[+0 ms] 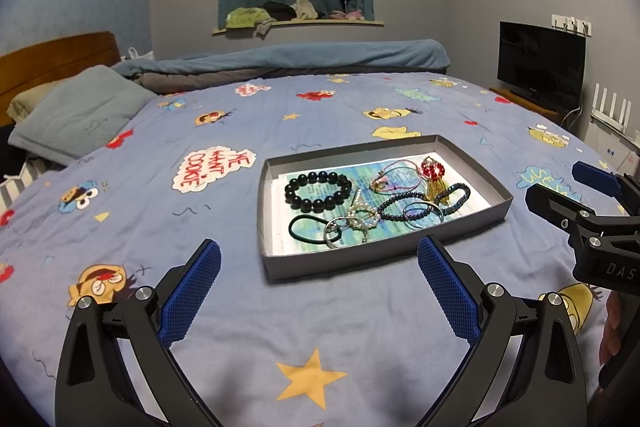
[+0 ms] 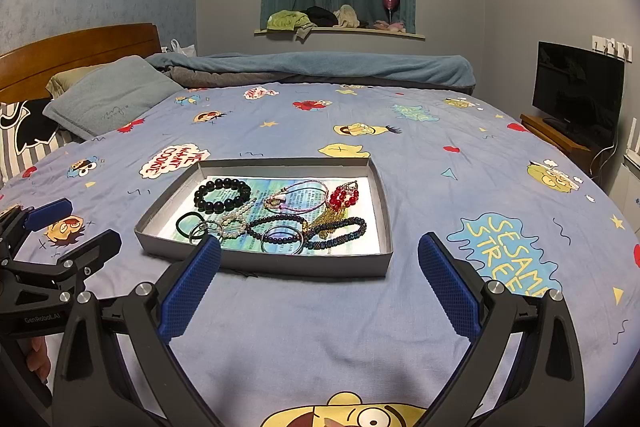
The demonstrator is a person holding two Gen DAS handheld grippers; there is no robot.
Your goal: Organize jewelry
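Note:
A shallow grey box lid [image 1: 384,259] [image 2: 320,265] lies on the blue bed sheet, lined with printed paper. In it are a black bead bracelet [image 1: 318,191] [image 2: 222,195], a dark hair tie [image 1: 306,227] [image 2: 188,223], a pearl piece [image 1: 360,217] [image 2: 236,217], a red bead ornament with gold tassel [image 1: 432,173] [image 2: 344,197], a dark blue bead strand [image 1: 452,197] [image 2: 340,233], silver rings and a pink cord bracelet. My left gripper [image 1: 320,263] is open and empty just before the box's near edge. My right gripper [image 2: 320,259] is open and empty at the box's near edge; it also shows in the left wrist view [image 1: 560,187].
The bed sheet [image 1: 240,307] has cartoon prints. A grey pillow [image 1: 76,115] and wooden headboard [image 1: 56,59] are at the left. A folded blue blanket [image 1: 304,57] lies at the far side. A TV [image 1: 540,63] stands at the right.

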